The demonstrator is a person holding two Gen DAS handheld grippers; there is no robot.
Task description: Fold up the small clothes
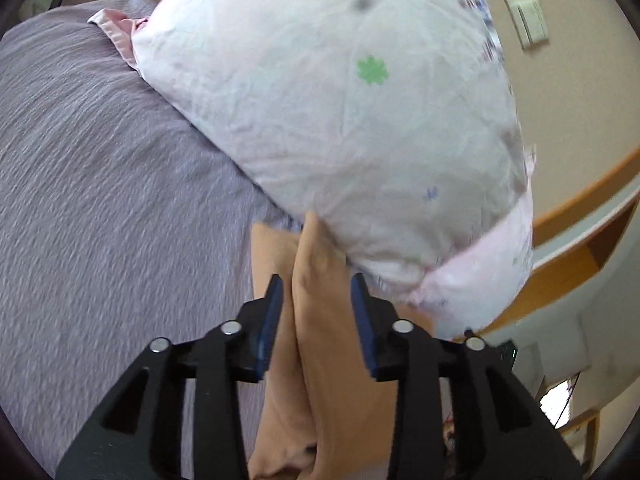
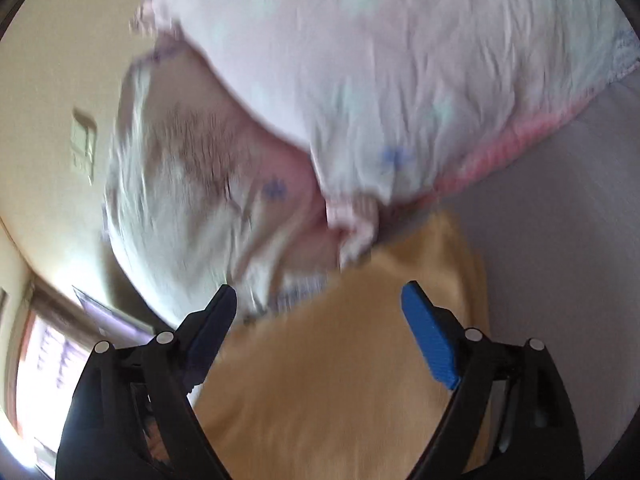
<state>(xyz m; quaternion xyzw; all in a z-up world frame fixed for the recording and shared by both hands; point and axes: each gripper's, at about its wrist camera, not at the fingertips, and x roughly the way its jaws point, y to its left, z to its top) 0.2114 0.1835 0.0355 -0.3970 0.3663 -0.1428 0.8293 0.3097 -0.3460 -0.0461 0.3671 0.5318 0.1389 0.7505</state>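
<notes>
The tan garment (image 1: 320,340) lies on the bed (image 1: 100,200) below the pillow (image 1: 340,100), running lengthwise between the left gripper (image 1: 318,292)'s half-spread jaws, while the right gripper (image 2: 320,300) hovers wide open above it.

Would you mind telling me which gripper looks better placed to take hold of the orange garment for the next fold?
Left, probably. The left gripper has a raised fold of the orange garment between its open fingers. The right gripper gapes wide over flatter cloth.
</notes>
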